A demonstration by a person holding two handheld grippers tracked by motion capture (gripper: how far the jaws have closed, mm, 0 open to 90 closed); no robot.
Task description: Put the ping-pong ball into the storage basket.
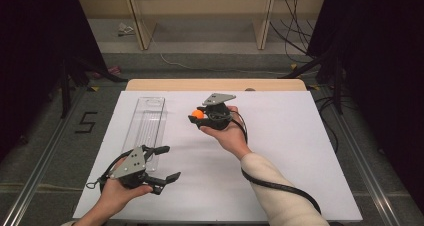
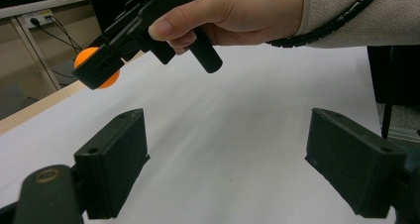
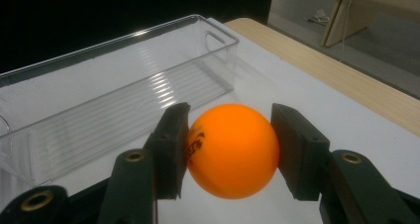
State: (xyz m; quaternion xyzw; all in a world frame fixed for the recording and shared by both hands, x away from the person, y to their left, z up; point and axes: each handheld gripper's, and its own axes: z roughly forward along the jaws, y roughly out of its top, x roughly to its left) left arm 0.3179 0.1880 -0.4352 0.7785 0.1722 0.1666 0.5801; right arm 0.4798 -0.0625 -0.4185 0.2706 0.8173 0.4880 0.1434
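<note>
Orange ball (image 3: 232, 149) clamped in right tongs (image 1: 198, 115), beside clear plastic bin (image 1: 145, 123); left tongs (image 1: 167, 162) spread apart, empty.

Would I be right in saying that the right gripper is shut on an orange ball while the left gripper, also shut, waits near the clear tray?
Not quite: the left gripper is open, its jaws wide apart with nothing between them, as the left gripper view shows. The rest holds: the right gripper is shut on the orange ball, and the left waits near the clear tray.

Grey floor (image 1: 50, 151), wooden shelving (image 1: 200, 16); dark surroundings, trailing cables (image 1: 295, 31)
</note>
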